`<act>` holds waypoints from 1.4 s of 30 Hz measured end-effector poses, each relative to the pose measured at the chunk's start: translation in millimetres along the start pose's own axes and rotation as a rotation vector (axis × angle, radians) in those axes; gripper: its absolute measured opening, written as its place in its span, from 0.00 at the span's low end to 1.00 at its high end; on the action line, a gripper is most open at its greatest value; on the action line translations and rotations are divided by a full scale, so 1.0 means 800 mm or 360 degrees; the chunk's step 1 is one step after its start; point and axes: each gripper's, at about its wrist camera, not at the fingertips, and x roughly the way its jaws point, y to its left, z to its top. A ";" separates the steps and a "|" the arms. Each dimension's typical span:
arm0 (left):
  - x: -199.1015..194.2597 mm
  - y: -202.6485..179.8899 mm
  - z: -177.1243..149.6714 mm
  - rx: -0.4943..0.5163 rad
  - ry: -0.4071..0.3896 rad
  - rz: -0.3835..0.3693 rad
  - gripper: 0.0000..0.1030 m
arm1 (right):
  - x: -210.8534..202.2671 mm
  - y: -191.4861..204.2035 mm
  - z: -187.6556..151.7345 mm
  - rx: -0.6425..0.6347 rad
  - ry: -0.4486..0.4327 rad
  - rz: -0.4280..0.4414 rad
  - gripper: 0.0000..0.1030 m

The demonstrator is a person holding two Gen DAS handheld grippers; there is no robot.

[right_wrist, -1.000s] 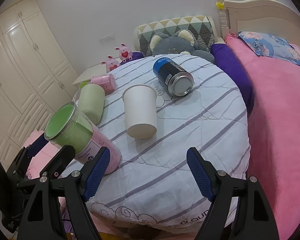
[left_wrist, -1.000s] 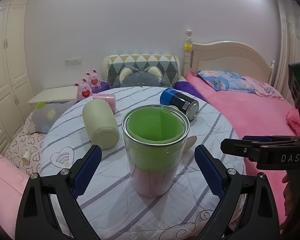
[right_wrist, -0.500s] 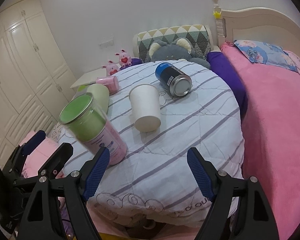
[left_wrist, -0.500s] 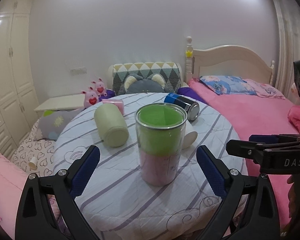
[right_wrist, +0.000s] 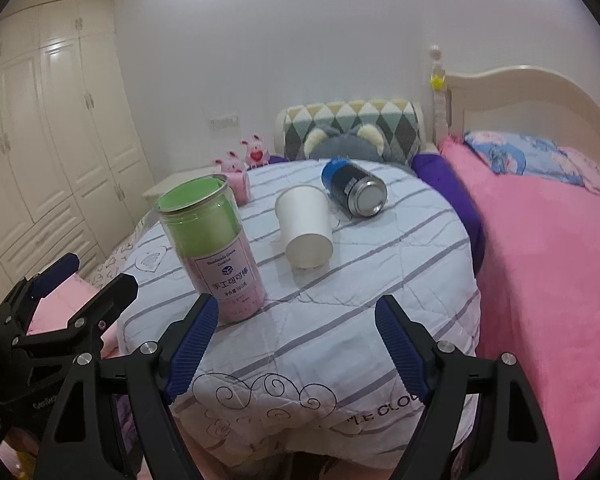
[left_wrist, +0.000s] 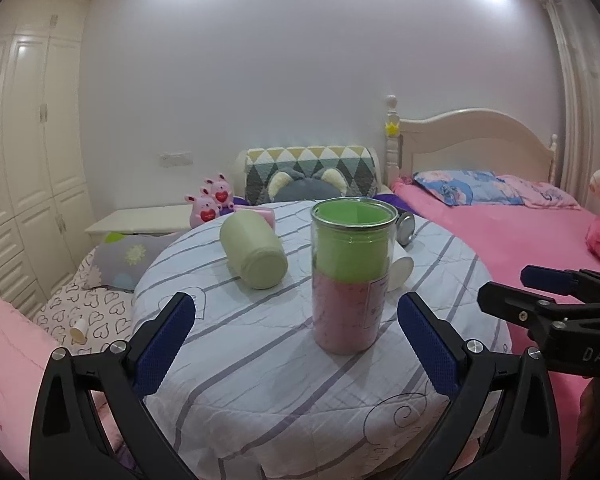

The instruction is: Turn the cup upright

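A clear jar with green and pink filling (left_wrist: 350,276) stands upright near the front of the round table; it also shows in the right wrist view (right_wrist: 212,248). A white paper cup (right_wrist: 306,226) lies on its side mid-table, mostly hidden behind the jar in the left wrist view (left_wrist: 400,272). My left gripper (left_wrist: 296,344) is open and empty, pulled back from the jar. My right gripper (right_wrist: 296,354) is open and empty over the table's front edge.
A pale green cup (left_wrist: 254,254) lies on its side at left. A blue can (right_wrist: 354,190) lies at the back. A pink cup (right_wrist: 238,186) lies behind the jar. The striped tablecloth (right_wrist: 400,264) covers the table. A pink bed (right_wrist: 548,264) is at right.
Both grippers have drawn back and lowered away from the table. The jar stands where it was, now farther from the left gripper's fingers.
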 end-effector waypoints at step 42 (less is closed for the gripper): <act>-0.017 -0.008 -0.027 0.0042 -0.0226 -0.0019 1.00 | -0.024 0.019 -0.053 -0.0116 -0.0475 -0.0069 0.80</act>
